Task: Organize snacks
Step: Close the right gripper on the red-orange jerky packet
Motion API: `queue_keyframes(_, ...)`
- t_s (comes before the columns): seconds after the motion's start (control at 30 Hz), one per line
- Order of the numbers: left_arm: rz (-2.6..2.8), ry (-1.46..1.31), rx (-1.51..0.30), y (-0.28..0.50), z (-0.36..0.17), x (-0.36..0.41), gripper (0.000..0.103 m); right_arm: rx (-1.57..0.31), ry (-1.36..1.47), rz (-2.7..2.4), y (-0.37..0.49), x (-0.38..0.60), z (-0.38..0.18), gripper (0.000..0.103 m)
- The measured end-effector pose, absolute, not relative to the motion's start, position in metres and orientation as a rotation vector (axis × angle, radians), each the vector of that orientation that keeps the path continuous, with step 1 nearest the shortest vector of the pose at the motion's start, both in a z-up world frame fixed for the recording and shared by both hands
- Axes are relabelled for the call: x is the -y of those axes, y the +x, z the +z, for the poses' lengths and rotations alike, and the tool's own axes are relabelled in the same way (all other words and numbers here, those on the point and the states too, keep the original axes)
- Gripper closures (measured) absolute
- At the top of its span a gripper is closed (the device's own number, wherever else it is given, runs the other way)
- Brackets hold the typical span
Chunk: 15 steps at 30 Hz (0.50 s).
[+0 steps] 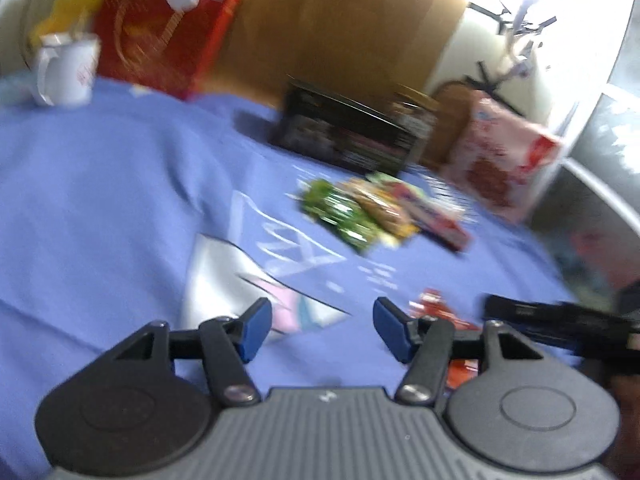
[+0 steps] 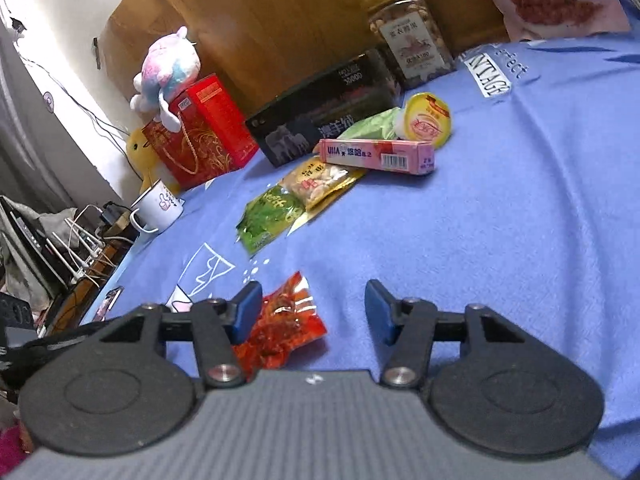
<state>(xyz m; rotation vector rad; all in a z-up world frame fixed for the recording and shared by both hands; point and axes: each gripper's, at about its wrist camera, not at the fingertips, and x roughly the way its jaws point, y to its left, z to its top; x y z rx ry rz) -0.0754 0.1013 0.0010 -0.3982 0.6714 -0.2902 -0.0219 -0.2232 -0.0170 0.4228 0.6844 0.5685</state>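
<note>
Currently I log both grippers low over the blue cloth (image 2: 500,208) on the tabletop, neither carrying anything.

Item: left gripper (image 1: 322,330), jaws standing partly open, nothing between them but cloth. This view is blurred.

Item: right gripper (image 2: 312,312), jaws partly open and empty. A red snack packet (image 2: 286,320) lies flat just beside its left finger, touching or nearly so; I cannot tell which. It is not gripped.

Item: loose pile further back, unsorted. Green packet (image 2: 270,216) overlapped by a gold-edged nut packet (image 2: 320,180); a pink carton (image 2: 378,154) lies across the top of these, with a pale green pouch (image 2: 372,126) and a yellow-lidded cup (image 2: 428,118) behind it.

Item: back row. Long black box (image 2: 320,116), jar of nuts (image 2: 408,36) with a gold lid, large pink snack bag (image 2: 556,0) upright at far right, red gift box (image 2: 200,132) with a plush toy (image 2: 170,66) on top, white mug (image 2: 158,206) near the cloth's edge.

Progress, by my judgement: early. The small packets lie heaped and the red one sits well apart from them; I see no bin or tidy row.

Legible writing: the pink carton reads "UHA" with a barcode; the cloth shows "NTAGE" and "fect". Jar, black box and packets carry Chinese characters I cannot read reliably.
</note>
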Motion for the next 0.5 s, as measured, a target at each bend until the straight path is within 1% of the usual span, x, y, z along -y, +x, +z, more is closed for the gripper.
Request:
queue_keyframes(0.03, -0.329, -0.426, -0.685, -0.077, 0.001, -0.1, 0.051, -0.689, 0.416, 0.58, -0.022, 0.222, -0.017, 0.049)
queue_keyframes(0.07, -0.374, -0.456, -0.705, -0.077, 0.001, -0.099, 0.054, -0.699, 0.417, 0.592, -0.022, 0.221, -0.017, 0.053)
queue_keyframes(0.13, -0.444, -0.502, -0.744, -0.077, -0.002, -0.094, 0.058, -0.712, 0.414, 0.611, -0.024, 0.22, -0.018, 0.056)
queue_keyframes(0.17, -0.478, -0.523, -0.769, -0.076, -0.005, -0.091, 0.059, -0.717, 0.407, 0.616, -0.024, 0.221, -0.017, 0.061)
queue_keyframes(0.2, -0.498, -0.534, -0.788, -0.074, -0.007, -0.089, 0.06, -0.726, 0.403, 0.621, -0.026, 0.222, -0.017, 0.069)
queue_keyframes(0.23, -0.507, -0.54, -0.806, -0.074, -0.011, -0.084, 0.061, -0.746, 0.41, 0.636, -0.027, 0.223, -0.018, 0.071)
queue_keyframes(0.27, -0.514, -0.544, -0.821, -0.072, -0.014, -0.082, 0.064, -0.758, 0.423, 0.651, -0.026, 0.224, -0.02, 0.076)
queue_keyframes(0.3, -0.519, -0.548, -0.818, -0.072, -0.015, -0.08, 0.063, -0.775, 0.441, 0.674, -0.028, 0.226, -0.022, 0.079)
queue_keyframes(0.5, -0.533, -0.608, -0.837, -0.067, -0.02, -0.086, 0.064, -0.805, 0.487, 0.754, -0.041, 0.228, -0.027, 0.079)
